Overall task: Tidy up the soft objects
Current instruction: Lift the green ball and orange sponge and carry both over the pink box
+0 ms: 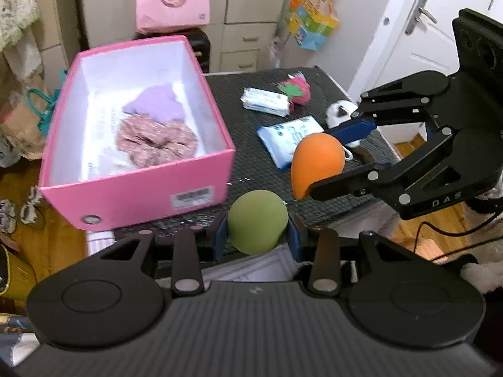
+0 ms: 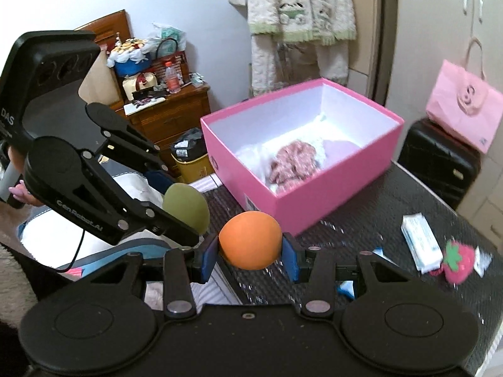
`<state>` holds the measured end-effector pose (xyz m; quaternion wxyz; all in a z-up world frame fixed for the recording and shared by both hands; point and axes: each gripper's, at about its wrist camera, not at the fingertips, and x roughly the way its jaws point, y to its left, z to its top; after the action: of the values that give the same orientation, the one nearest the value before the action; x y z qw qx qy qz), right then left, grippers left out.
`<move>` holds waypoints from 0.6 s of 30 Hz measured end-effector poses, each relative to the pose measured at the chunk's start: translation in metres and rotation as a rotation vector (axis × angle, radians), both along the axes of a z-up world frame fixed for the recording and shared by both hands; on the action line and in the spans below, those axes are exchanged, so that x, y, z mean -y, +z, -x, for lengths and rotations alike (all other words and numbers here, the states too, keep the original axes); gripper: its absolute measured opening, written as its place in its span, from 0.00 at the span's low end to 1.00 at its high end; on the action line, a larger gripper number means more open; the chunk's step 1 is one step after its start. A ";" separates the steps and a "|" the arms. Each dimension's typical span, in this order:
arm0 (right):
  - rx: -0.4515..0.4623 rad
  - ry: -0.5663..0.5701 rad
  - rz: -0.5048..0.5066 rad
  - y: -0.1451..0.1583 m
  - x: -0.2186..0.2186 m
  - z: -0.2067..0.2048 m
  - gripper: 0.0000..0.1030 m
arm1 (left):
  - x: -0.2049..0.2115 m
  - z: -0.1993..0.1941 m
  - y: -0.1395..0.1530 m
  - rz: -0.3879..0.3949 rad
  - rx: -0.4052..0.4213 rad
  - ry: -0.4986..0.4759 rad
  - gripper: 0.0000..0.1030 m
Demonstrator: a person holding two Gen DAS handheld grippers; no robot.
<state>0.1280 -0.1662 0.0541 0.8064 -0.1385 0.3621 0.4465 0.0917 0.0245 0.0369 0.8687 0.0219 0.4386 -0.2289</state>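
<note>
**Left wrist view: two sponges lifted, box partly filled**

Left wrist view shows my left hand-held gripper [image 1: 257,235] clamped on the green makeup sponge [image 1: 256,221], its blue pads pressing both sides, held just off the near edge of the table [image 1: 239,144]. Beside it, my right hand-held gripper [image 1: 317,160] is clamped on the orange makeup sponge [image 1: 316,161]; the right wrist view confirms that grip, with the orange sponge squeezed between the pads. Both sponges hang in the air, near the pink box [image 1: 138,193] but not yet over it.

Inside the box already lie a pink scrunchie [image 1: 154,144] and a lilac cloth piece [image 1: 155,103], so I judge the sorting well begun.

Still out on the table, well apart from the box: a white tissue pack [image 1: 265,102], a blue-printed wipes pack [image 1: 287,138], a strawberry-shaped plush [image 1: 295,89] and a small white-and-black soft thing [image 1: 339,113], partly hidden by my right fingers. I reckon the two sponges go in next, then those four are left.
</note>
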 end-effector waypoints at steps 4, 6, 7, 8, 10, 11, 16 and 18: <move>0.027 -0.018 -0.016 0.001 -0.013 -0.006 0.47 | -0.018 -0.004 0.007 0.015 0.052 0.020 0.37; 0.032 -0.029 -0.031 0.005 -0.018 -0.012 0.47 | -0.025 -0.009 0.012 0.021 0.077 0.023 0.37; 0.038 -0.033 -0.035 0.007 -0.021 -0.016 0.47 | -0.028 -0.012 0.014 0.022 0.089 0.024 0.37; 0.046 -0.040 -0.040 0.010 -0.023 -0.020 0.47 | -0.031 -0.015 0.016 0.024 0.102 0.025 0.37; 0.054 -0.053 -0.050 0.014 -0.026 -0.029 0.47 | -0.036 -0.024 0.021 0.027 0.130 0.030 0.37; 0.054 -0.059 -0.059 0.017 -0.028 -0.035 0.47 | -0.039 -0.029 0.024 0.028 0.144 0.032 0.37; 0.042 -0.094 -0.089 0.024 -0.044 -0.071 0.47 | -0.048 -0.064 0.031 0.042 0.178 0.044 0.37; 0.053 -0.108 -0.080 0.025 -0.053 -0.086 0.47 | -0.049 -0.081 0.031 0.039 0.184 0.046 0.37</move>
<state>0.2144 -0.1136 0.0786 0.8435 -0.0985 0.3294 0.4127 0.1725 0.0740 0.0675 0.9106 0.0155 0.3529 -0.2144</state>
